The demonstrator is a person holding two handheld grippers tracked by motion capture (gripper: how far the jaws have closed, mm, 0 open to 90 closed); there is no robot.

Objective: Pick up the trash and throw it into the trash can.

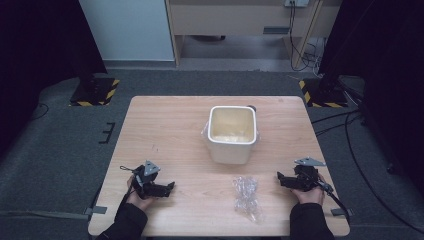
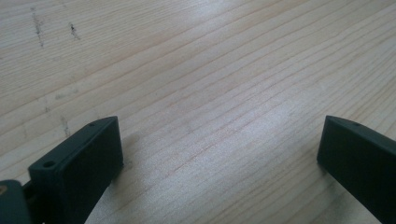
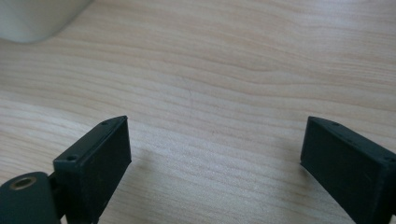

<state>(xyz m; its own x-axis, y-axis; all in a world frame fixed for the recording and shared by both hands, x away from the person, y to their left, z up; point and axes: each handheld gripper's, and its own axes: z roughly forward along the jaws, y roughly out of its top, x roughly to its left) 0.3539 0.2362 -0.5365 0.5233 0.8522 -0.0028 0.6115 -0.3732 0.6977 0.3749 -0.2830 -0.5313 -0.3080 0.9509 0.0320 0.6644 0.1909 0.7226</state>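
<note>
A white square bin stands upright near the middle of the wooden table, with clear plastic showing at its rim. A crumpled clear plastic bag lies on the table in front of it, between my two hands. My left gripper rests low at the front left, open, with bare wood between its jaws. My right gripper rests at the front right, open as well, over bare wood. A corner of the bin shows at the top left of the right gripper view.
The table's front edge lies just under both hands. Grey carpet surrounds the table. Black stands with yellow-black striped bases sit at the far left and far right. Cables trail on the floor at the right.
</note>
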